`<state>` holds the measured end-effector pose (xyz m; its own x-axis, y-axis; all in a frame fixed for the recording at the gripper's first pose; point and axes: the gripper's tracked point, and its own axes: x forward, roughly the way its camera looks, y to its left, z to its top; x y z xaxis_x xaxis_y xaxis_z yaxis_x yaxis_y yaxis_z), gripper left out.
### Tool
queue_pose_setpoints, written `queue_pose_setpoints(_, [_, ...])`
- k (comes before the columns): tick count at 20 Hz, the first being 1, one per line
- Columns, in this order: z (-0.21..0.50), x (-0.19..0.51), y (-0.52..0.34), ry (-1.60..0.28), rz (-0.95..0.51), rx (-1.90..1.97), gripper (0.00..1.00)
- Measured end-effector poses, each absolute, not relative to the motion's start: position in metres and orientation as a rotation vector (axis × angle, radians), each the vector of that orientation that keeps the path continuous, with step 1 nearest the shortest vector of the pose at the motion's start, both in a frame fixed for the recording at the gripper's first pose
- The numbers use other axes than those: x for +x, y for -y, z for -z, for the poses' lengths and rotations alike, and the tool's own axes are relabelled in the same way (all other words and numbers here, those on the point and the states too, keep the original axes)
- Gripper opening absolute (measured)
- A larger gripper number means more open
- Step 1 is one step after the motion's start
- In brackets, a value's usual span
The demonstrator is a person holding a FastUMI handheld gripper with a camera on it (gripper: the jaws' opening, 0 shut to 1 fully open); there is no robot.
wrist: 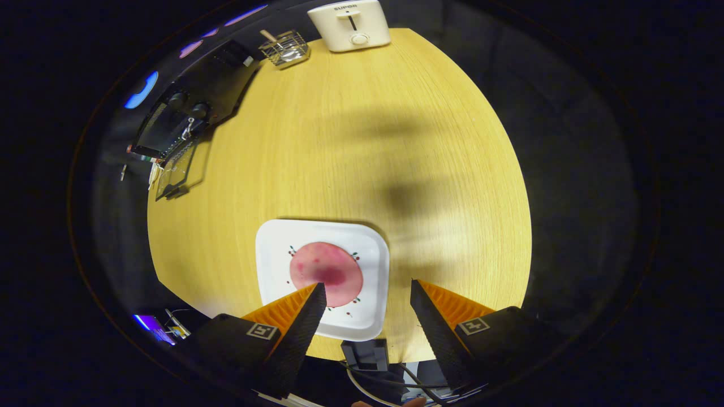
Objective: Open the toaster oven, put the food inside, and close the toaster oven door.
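While the gripper hangs spread and empty above the table, a pink food slice lies on the white plate, partly under the left finger. Far beyond the plate: black toaster oven, door down; wire basket; white toaster marked "super".

Pale wooden table (soft shadows across its middle) stands lit amid a dark booth.
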<state>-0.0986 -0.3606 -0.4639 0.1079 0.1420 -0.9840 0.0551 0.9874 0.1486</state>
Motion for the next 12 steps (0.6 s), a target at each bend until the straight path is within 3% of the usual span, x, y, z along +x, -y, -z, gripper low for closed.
queue_pose_setpoints(1, [0.468, -0.103, 0.366, -1.473, -0.056, 0.154, 0.99])
queue_pose_setpoints(3, [0.475, -0.098, 0.371, -1.466, -0.045, 0.135, 0.90])
queue_pose_setpoints(4, [0.473, -0.095, 0.371, -1.460, -0.058, 0.140, 0.74])
queue_pose_setpoints(5, [0.475, -0.096, 0.375, -1.459, -0.040, 0.107, 0.65])
queue_pose_setpoints(6, [0.481, -0.095, 0.373, -1.460, -0.051, 0.101, 0.41])
queue_pose_setpoints(8, [0.476, -0.093, 0.364, -1.436, -0.121, 0.060, 0.15])
queue_pose_setpoints(9, [0.480, -0.086, 0.356, -1.416, -0.190, 0.088, 0.15])
queue_pose_setpoints(10, [0.474, -0.079, 0.355, -1.391, -0.222, 0.119, 0.06])
queue_pose_setpoints(12, [0.472, -0.086, 0.351, -1.377, -0.243, 0.193, 0.05])
